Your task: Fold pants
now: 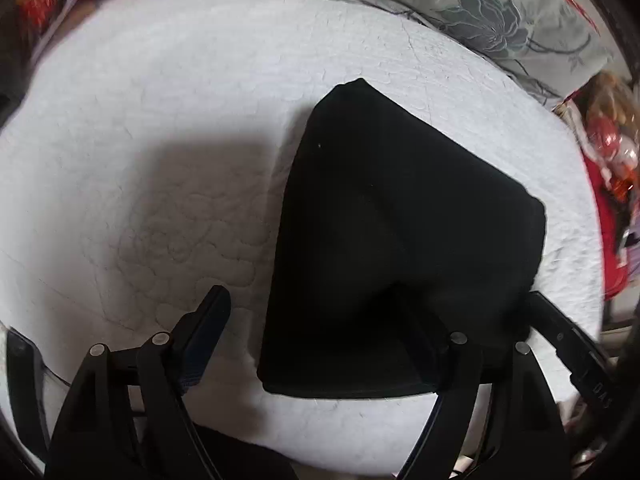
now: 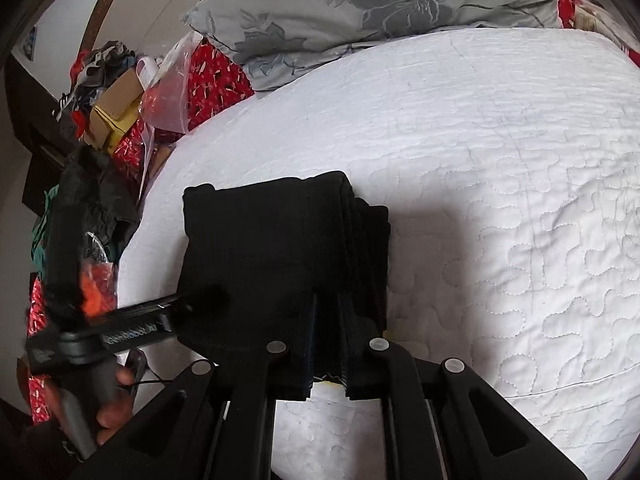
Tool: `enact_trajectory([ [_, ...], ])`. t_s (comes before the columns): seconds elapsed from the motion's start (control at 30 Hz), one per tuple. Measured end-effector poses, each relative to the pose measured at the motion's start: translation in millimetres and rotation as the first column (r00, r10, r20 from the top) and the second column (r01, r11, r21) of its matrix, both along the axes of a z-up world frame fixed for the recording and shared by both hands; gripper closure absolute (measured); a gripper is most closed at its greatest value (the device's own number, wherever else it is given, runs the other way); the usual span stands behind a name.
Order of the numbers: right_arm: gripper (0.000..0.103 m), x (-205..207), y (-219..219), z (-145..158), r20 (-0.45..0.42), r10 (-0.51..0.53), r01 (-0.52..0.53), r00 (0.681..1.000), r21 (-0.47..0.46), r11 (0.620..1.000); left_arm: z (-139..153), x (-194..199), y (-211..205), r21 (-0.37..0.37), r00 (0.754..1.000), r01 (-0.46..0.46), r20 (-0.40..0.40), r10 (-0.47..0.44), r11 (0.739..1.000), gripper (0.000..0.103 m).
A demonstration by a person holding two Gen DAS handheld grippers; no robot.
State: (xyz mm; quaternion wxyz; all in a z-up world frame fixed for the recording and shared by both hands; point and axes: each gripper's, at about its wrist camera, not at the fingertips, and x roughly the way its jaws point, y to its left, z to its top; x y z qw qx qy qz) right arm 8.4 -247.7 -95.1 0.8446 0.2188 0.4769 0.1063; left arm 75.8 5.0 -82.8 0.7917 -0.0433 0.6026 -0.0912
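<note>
Your black pants (image 1: 400,220) lie folded into a compact stack on the white quilt (image 1: 160,140), near its front edge. Your left gripper (image 1: 316,328) is spread wide; its 2 fingers don't pinch anything, 1 over bare quilt, the other against the stack. Your right gripper (image 2: 328,354) is clamped on the stack's near edge w/ layers between its fingers. Grey floral pillow (image 2: 360,4) sits at the far end.
</note>
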Motion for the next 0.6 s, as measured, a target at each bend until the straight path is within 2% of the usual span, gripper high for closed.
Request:
enact_trajectory([
  [0.03, 0.09, -0.1, 0.6, 2.6, -0.003, 0.004, -0.004, 1.0, -0.004, 1.0, 5.6, 2.1, 5.5, -0.033, 1.0, -0.008, -0.008, 0.008, 0.999, 0.022],
  [0.1, 0.089, -1.5, -3.6, 11.7, 0.001, 0.0, 0.0, 1.0, 0.037, 0.999, 22.1, 4.9, 16.7, -0.069, 0.999, -0.035, 0.035, 0.037, 0.997, 0.022],
  [0.17, 0.08, -1.9, -13.2, 20.6, 0.023, -0.032, 0.029, 0.999, 0.092, 0.995, 40.1, 15.1, 29.5, -0.109, 0.994, -0.068, 0.074, 0.076, 0.992, 0.022],
  [0.23, 0.059, 3.2, -23.5, 25.7, 0.029, -0.069, 0.065, 0.997, 0.124, 0.99, 45.7, 30.2, 36.9, -0.138, 0.993, -0.091, 0.063, 0.101, 0.986, 0.022],
  [0.37, 0.057, 26.4, -32.7, 21.4, -0.013, -0.114, 0.115, 0.993, 0.17, 0.979, 34.9, 60.0, 38.7, -0.18, 0.992, -0.13, -0.025, 0.127, 0.975, 0.022],
  [0.43, 0.057, 38.2, -31.5, 17.9, -0.025, -0.132, 0.134, 0.991, 0.17, 0.976, 24.8, 70.2, 33.5, -0.17, 0.989, -0.145, -0.06, 0.137, 0.975, 0.022],
  [0.6, 0.058, 58.5, -21.2, 1.8, -0.072, -0.118, 0.129, 0.99, 0.164, 0.978, 10.3, 78.5, 17.9, -0.183, 0.987, -0.144, -0.101, 0.127, 0.973, 0.024],
])
